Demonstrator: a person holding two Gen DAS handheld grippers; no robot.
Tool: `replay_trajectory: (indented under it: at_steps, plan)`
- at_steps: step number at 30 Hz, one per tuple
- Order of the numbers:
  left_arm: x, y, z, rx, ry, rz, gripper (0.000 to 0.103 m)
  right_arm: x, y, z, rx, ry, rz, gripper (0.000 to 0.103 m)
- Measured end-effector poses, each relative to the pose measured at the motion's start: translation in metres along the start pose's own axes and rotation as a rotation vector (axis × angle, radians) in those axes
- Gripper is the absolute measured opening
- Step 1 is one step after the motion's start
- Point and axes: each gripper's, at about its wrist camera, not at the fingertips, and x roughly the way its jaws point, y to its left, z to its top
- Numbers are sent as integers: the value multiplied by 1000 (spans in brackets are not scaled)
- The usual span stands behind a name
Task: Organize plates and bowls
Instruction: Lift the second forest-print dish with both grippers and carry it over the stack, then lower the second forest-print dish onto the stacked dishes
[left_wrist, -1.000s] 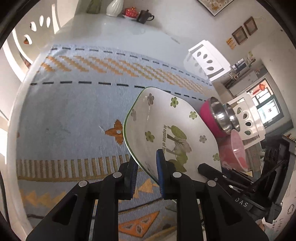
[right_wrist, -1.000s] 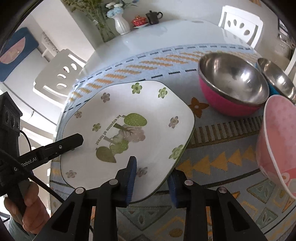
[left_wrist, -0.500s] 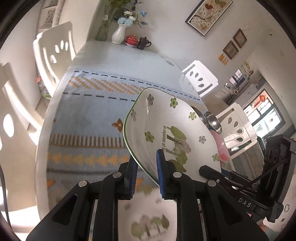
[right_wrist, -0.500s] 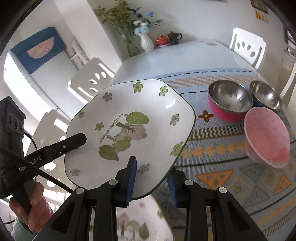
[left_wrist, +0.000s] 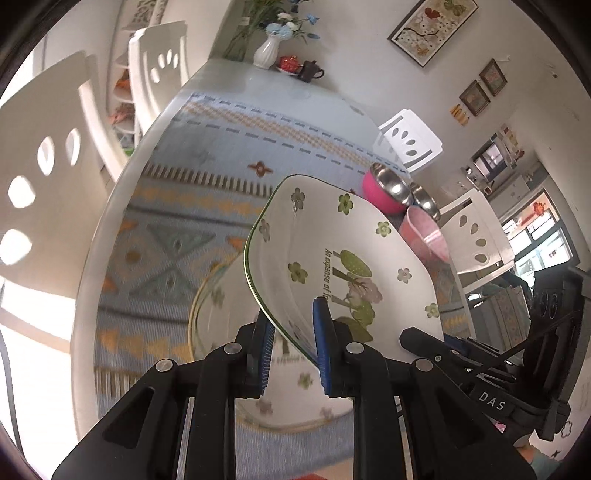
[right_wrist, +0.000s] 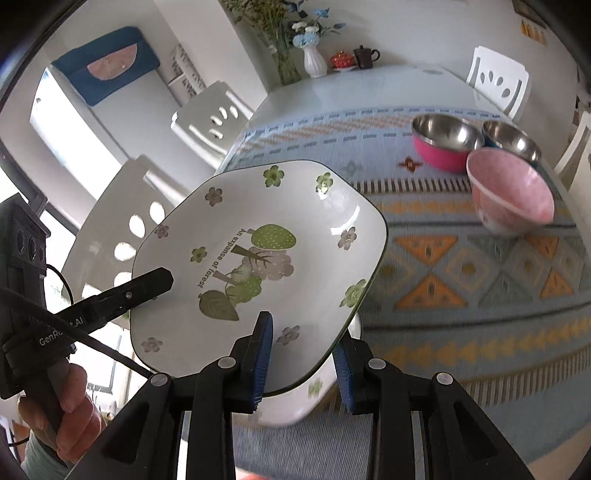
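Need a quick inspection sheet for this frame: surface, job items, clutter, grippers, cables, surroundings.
Surface: white table under a patterned blue runner.
Job's things: held plate lifted above a second plate lying on the runner; pink bowl, two steel bowls beyond.
Clutter: vase, small pots at the far end.
Grippers: left gripper and right gripper both clamp the held plate's rim.
Cables: black cable by the left hand.
Surroundings: white chairs, framed pictures.
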Motion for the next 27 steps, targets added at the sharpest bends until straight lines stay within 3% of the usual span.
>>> replay_trajectory:
  at_steps: [15,27]
  plan:
    - [14,21,-46,-21,83,69,18,20,3,-42,27,113,11,31]
    - [28,29,-45,-18,112,74,18,30,3,-42,30,130,-23,31]
